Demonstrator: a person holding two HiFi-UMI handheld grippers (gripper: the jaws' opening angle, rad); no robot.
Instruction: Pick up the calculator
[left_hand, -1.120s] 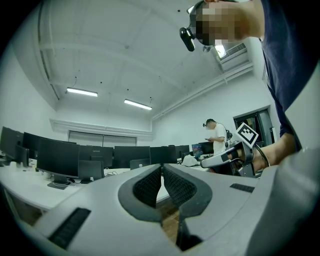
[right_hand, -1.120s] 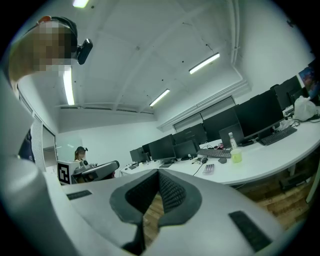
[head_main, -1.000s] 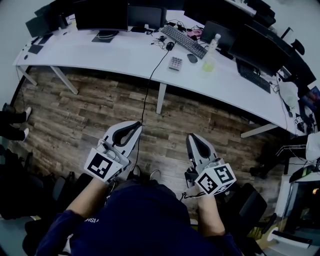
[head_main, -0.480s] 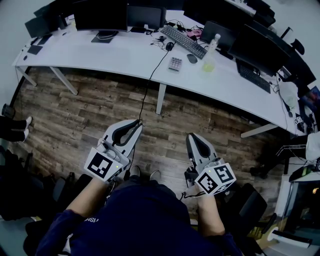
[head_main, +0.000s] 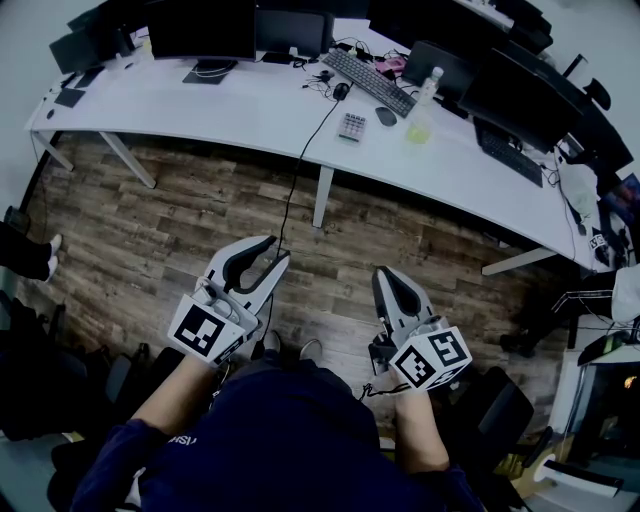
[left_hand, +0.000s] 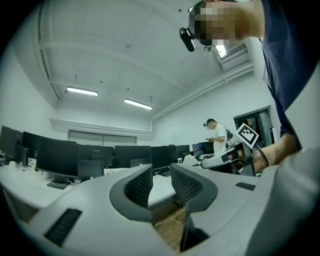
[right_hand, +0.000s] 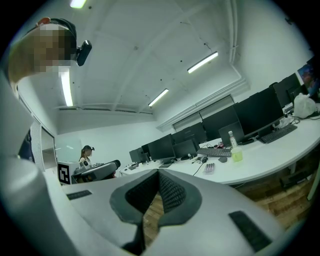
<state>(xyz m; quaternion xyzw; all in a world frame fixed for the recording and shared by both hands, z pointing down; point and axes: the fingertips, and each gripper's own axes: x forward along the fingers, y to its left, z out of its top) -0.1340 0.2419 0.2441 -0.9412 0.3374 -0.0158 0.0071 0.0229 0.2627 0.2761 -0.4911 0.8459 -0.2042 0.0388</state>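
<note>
The calculator is a small grey keypad lying on the long white desk, far ahead of me across the wooden floor; it also shows in the right gripper view. My left gripper hangs at waist height over the floor. Its jaws have just been opening and stand apart with nothing between them. Beside it my right gripper points toward the desk, jaws shut on nothing. Both are far from the calculator.
Around the calculator lie a keyboard, a mouse, a green cup and a bottle. A black cable drops from the desk to the floor. Monitors line the desk. Another person stands nearby.
The left gripper's jaws have parted; they were together in both earlier frames. Neither hand has moved. The feet at the left edge have shifted slightly.
</note>
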